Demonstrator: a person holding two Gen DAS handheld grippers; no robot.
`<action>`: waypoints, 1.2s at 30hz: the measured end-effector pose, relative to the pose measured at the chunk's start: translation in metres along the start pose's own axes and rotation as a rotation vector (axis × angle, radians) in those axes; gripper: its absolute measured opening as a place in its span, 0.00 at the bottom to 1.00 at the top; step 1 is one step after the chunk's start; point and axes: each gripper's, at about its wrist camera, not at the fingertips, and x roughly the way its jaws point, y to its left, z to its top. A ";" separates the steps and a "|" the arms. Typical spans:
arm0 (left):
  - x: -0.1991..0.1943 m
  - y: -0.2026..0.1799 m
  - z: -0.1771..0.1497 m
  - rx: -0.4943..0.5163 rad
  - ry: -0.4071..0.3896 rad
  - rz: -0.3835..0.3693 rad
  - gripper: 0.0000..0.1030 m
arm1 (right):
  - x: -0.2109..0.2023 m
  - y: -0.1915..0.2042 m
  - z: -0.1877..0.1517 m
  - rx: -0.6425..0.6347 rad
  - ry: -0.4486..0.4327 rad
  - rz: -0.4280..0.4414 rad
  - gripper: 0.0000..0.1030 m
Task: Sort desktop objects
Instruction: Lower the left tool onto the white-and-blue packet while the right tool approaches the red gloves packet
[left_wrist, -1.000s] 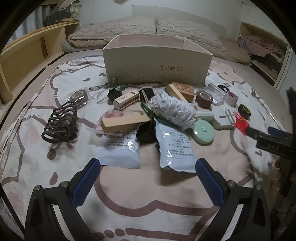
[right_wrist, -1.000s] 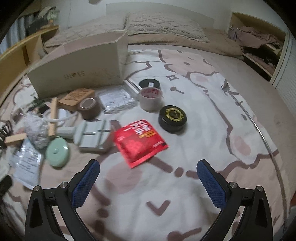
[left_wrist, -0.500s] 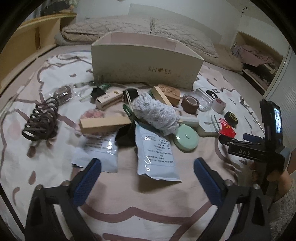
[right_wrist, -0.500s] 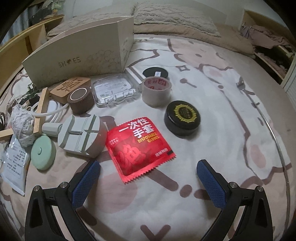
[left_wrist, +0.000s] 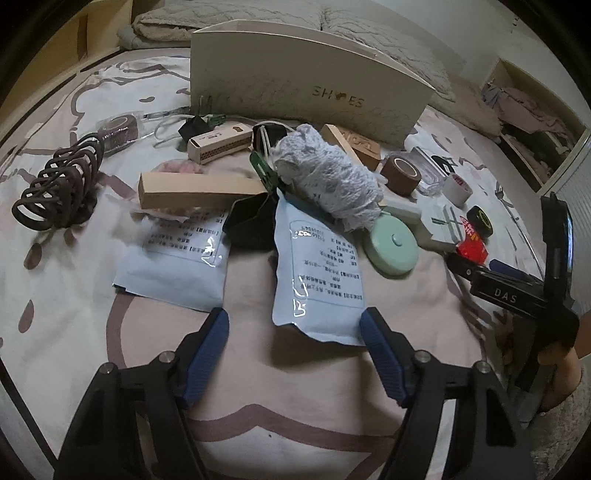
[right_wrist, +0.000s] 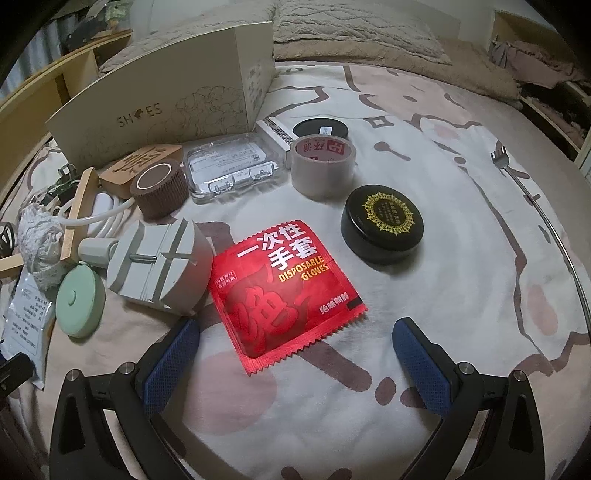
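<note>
A cream shoe box (left_wrist: 303, 85) stands at the back of a patterned bedspread, with clutter in front of it. My left gripper (left_wrist: 295, 343) is open and empty, its fingertips just short of a white-blue pouch (left_wrist: 317, 273). My right gripper (right_wrist: 295, 350) is open and empty, straddling the near edge of a red disposable-gloves packet (right_wrist: 284, 291). The right gripper also shows in the left wrist view (left_wrist: 476, 266), low over that packet (left_wrist: 471, 245).
Left view: second pouch (left_wrist: 177, 254), cardboard stick box (left_wrist: 199, 190), lace roll (left_wrist: 328, 177), mint round case (left_wrist: 393, 245), brown hair claw (left_wrist: 59, 184). Right view: grey round block (right_wrist: 159, 266), black tin (right_wrist: 382, 223), tape roll (right_wrist: 321, 166), clear case (right_wrist: 229, 166), back scratcher (right_wrist: 532, 199).
Both grippers have moved forward and lower. The left now sits right at the near pouch. The right has closed in on the red packet. Both stay open.
</note>
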 end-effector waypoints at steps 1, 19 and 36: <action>0.000 0.000 0.000 -0.001 -0.003 -0.002 0.68 | -0.001 0.001 -0.001 0.002 -0.001 0.001 1.00; -0.012 -0.006 0.001 0.007 -0.027 -0.094 0.12 | -0.012 0.015 0.013 -0.124 -0.041 0.090 0.92; -0.041 0.032 -0.021 -0.099 0.001 -0.016 0.06 | -0.024 0.001 0.038 -0.183 -0.017 0.107 0.92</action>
